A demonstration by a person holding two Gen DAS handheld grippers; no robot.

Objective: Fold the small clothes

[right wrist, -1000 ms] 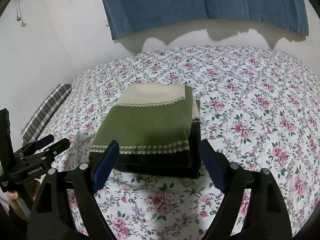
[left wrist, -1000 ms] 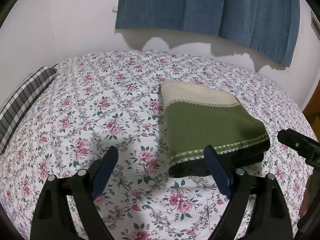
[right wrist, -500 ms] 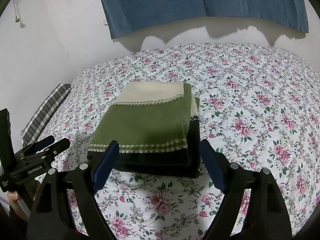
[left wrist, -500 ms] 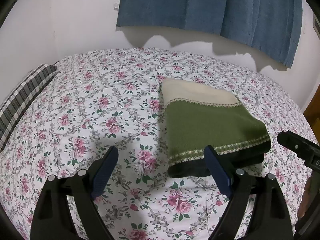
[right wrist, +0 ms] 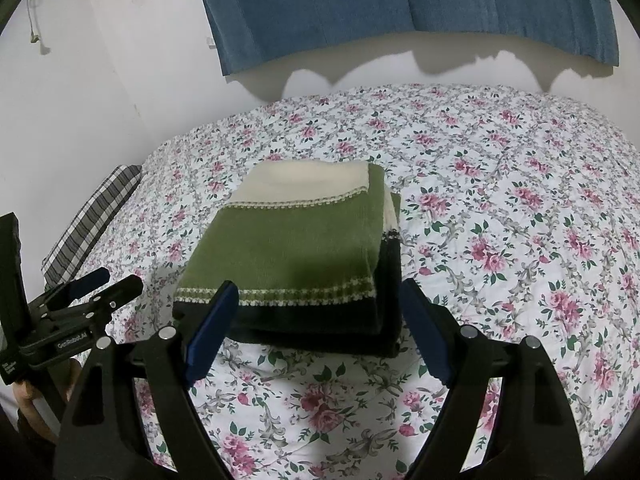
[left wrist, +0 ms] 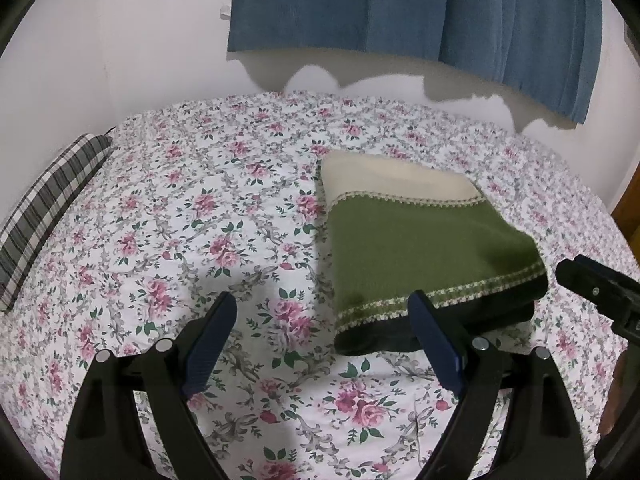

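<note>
A folded garment (left wrist: 420,248), green with a cream band and a dark hem, lies as a neat rectangle on the floral bedspread (left wrist: 200,220). It also shows in the right wrist view (right wrist: 296,252). My left gripper (left wrist: 324,332) is open and empty, just short of the garment's near left corner. My right gripper (right wrist: 316,320) is open and empty, hovering in front of the garment's dark near edge. The left gripper also shows at the left edge of the right wrist view (right wrist: 100,284), and part of the right gripper at the right edge of the left wrist view (left wrist: 592,284).
A plaid pillow (left wrist: 44,208) lies at the bed's left edge, also in the right wrist view (right wrist: 92,220). A blue curtain (left wrist: 420,8) hangs on the white wall behind the bed. Bare bedspread lies left and right of the garment.
Both grippers have drawn back and risen slightly from the garment; the view shifts a little. The garment has not moved and both stay open.
</note>
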